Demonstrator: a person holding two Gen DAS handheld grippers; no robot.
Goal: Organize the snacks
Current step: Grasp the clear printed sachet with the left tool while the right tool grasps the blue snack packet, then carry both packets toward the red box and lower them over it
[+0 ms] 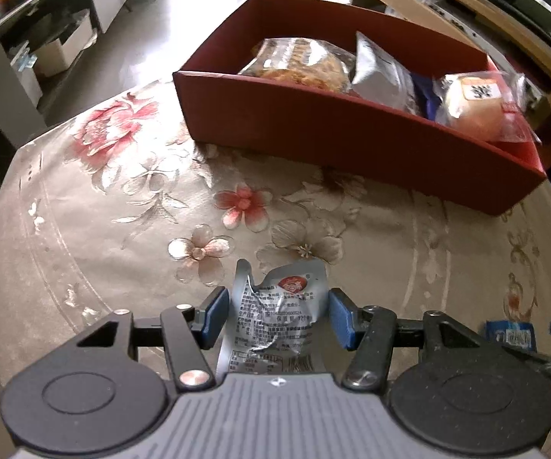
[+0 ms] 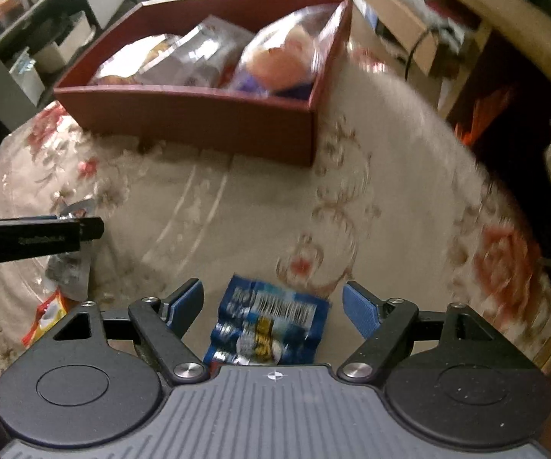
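Left gripper [image 1: 277, 315]: its blue pads sit against both edges of a crumpled silver snack packet [image 1: 275, 321], so it appears clamped on it. The packet is pinched across its width, its top edge curling free beyond the pads.

Right gripper [image 2: 273, 311]: the fingers stand wide, with clear gaps either side of a blue snack packet [image 2: 269, 329] lying between them. No contact is visible. This view is motion-blurred, so whether the packet lies flat on the cloth cannot be confirmed.

Work surface: a floral tablecloth [image 1: 130, 206] covers the table. The red box [image 1: 352, 141] sits at the far side, well apart from both grippers. It already holds a bag of fried snacks [image 1: 302, 61] at the left, a silver pouch [image 1: 380, 72] in the middle and a wrapped bun [image 1: 478, 103] at the right. An orange packet [image 2: 46, 315] and further wrappers lie at the near left in the right wrist view, below the side-on left gripper.

Assessment: sorting is partly done; at least three items look to remain outside the box.

Risks:
- The silver packet is thin and slick; gripped only at its edges, it could buckle and slip during the carry.
- The box interior looks crowded on the right; a release there may leave the packet perched on the bun or spilling over the wall.
- The right fingers, closing on a flat packet, may pinch the tablecloth with it and drag the cloth, shifting the box.
- The two grippers work close together; simultaneous moves toward the box invite a collision.
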